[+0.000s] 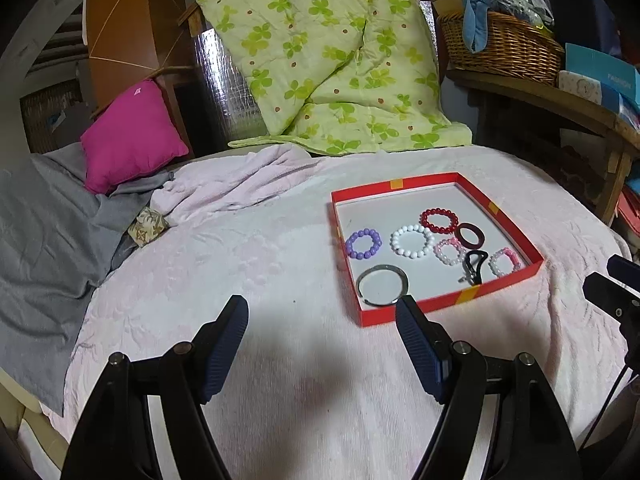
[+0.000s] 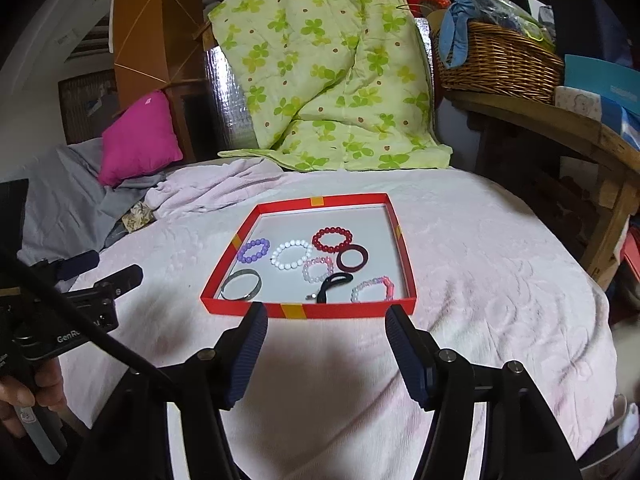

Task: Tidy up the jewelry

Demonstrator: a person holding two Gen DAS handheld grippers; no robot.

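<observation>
On a pale pink bedspread [image 2: 480, 264], the left gripper [image 1: 320, 304] hovers wide and empty. A shallow red tray [image 2: 344, 312] holds bracelets; a black clip [image 2: 332, 284] near its front edge slants front-to-back. The right gripper [image 2: 326, 312] gapes empty.

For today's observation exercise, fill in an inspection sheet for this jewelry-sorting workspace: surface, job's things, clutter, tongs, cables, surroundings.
Surface: pink blanket on a bed, wrinkled.
Job's things: red tray holding purple, white, red and two pink bead bracelets, a dark ring, a metal bangle, a black clip.
Clutter: grey cloth, small patterned pouch.
Tongs: left and right open, empty, short of the tray.
Cables: black cable by the left tongs.
Surroundings: green quilt, magenta pillow, wicker basket.
</observation>
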